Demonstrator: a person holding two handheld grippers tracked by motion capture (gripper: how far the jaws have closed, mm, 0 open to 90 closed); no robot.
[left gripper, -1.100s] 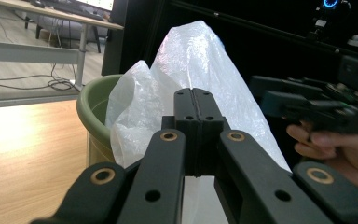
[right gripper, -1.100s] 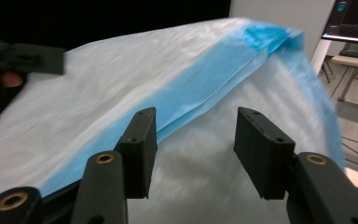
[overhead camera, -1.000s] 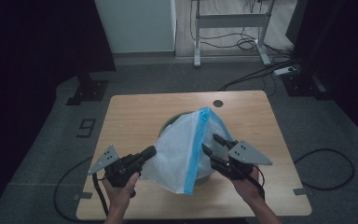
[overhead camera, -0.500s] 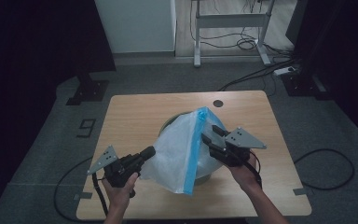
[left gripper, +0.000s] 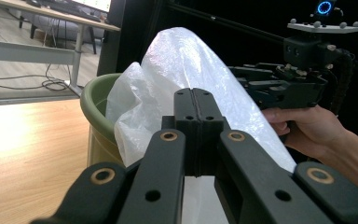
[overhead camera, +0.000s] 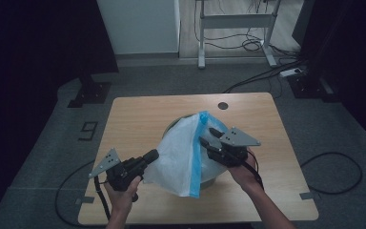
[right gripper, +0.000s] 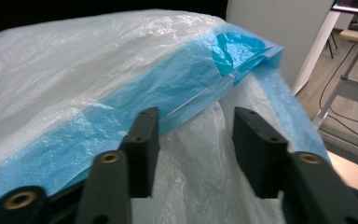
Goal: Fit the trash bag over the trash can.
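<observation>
A white plastic bag (overhead camera: 176, 152) with a blue band along its mouth (right gripper: 121, 102) stands up like a tent out of a green bin (left gripper: 95, 107) in the middle of the table. My left gripper (overhead camera: 151, 154) is shut on the bag's left edge, the jaws pressed together (left gripper: 196, 100) with the white film (left gripper: 191, 65) rising behind them. My right gripper (overhead camera: 207, 135) is at the blue band on the bag's right side. Its jaws (right gripper: 193, 126) have just been closing but stand apart, with loose film in the gap and no pad pressing on it.
The wooden table (overhead camera: 138, 114) has a round cable hole (overhead camera: 223, 105) near its far edge. A desk frame (overhead camera: 233, 21) and cables lie on the floor beyond. A white panel (overhead camera: 138, 24) stands at the back.
My right gripper has moved left, up to the bag's blue band, and its jaws have narrowed. The left gripper and the bag's left side have stayed put.
</observation>
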